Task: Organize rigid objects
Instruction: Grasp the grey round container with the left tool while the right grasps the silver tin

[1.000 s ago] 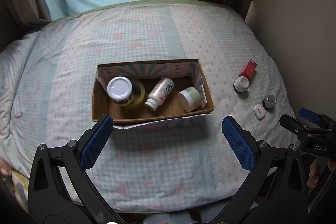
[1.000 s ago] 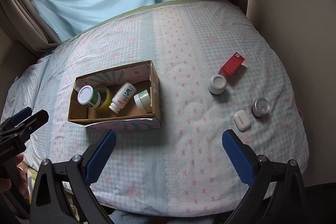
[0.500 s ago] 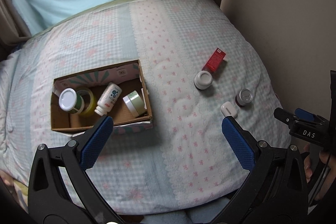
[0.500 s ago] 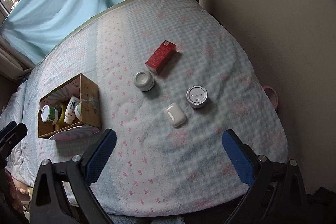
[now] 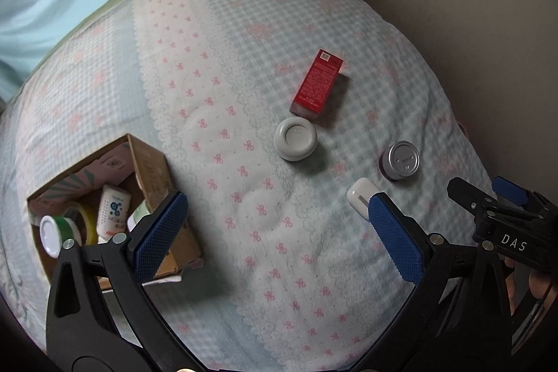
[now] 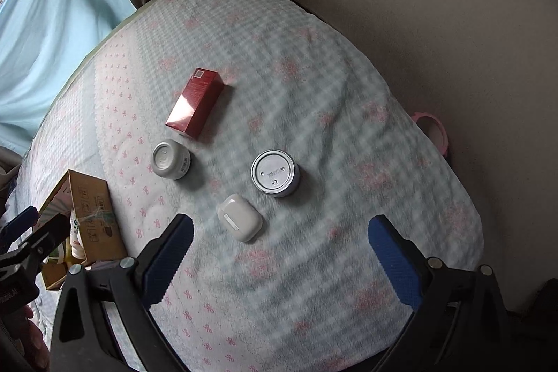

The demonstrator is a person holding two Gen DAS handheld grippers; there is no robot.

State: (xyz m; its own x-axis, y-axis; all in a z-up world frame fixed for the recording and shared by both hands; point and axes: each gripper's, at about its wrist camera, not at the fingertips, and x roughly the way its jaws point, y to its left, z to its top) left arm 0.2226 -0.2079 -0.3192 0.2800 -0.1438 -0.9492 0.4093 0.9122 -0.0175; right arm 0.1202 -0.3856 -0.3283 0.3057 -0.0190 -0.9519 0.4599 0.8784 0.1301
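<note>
Hovering above the quilted bed, the right gripper has its blue pads spread wide and grasps nothing. A white earbud case lies just ahead, between the pads but nearer the left one; a silver-lidded tin sits just beyond it, with a white jar and a red box farther off. The left gripper is likewise released and empty, over the bed's middle. A cardboard box near the bed's left edge holds bottles and jars.
</note>
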